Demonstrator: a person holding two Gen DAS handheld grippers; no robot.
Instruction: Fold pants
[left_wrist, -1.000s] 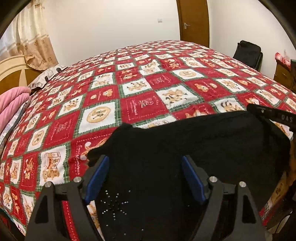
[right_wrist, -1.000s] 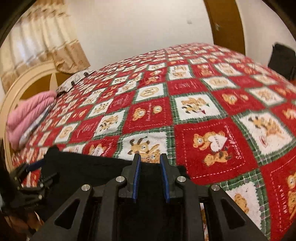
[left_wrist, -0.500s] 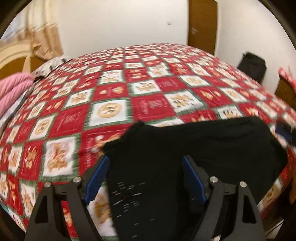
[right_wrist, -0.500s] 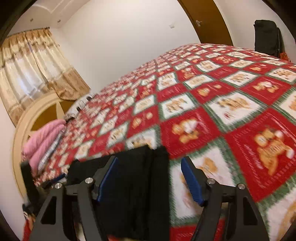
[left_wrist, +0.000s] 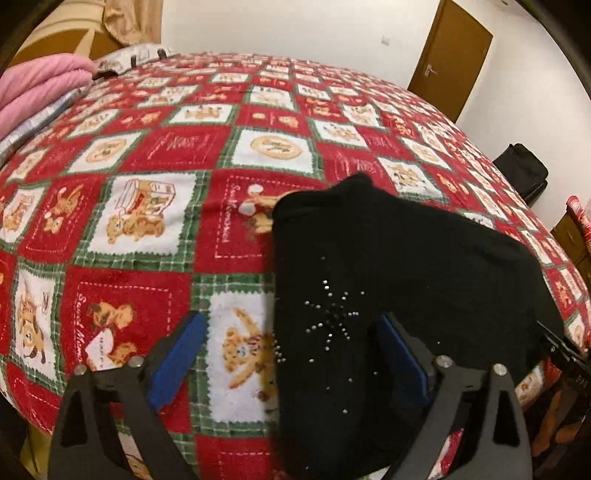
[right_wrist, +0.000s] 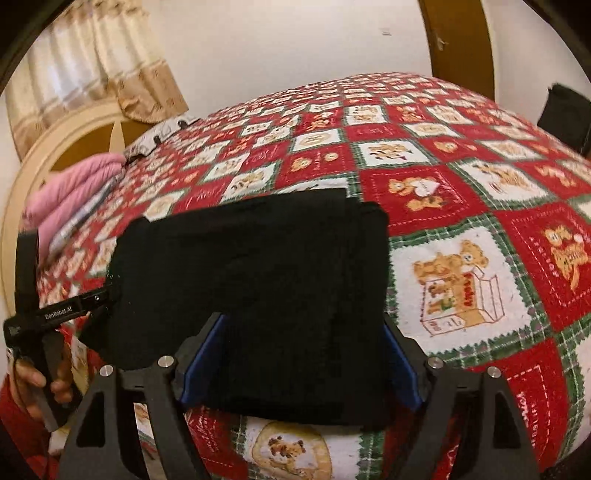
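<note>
The black pants (left_wrist: 399, 280) lie folded in a compact bundle on the red patchwork bedspread (left_wrist: 155, 155) near the bed's front edge; a rhinestone star shows on top. My left gripper (left_wrist: 291, 350) is open, above the bundle's left edge, holding nothing. In the right wrist view the pants (right_wrist: 258, 280) form a flat rectangle. My right gripper (right_wrist: 303, 358) is open just above its near edge, jaws spread wide. The left gripper's body (right_wrist: 55, 314) shows at the left, held in a hand.
Pink folded bedding (left_wrist: 40, 85) and a pillow (left_wrist: 140, 55) lie by the headboard at the far left. A brown door (left_wrist: 450, 59) and a black bag (left_wrist: 524, 173) stand beyond the bed on the right. A wooden cabinet (left_wrist: 572, 236) is at the right edge.
My right gripper was shut on the pants' edge a second ago; it has opened and let go. My left gripper has shifted left, staying open. The pants rest folded on the bed.
</note>
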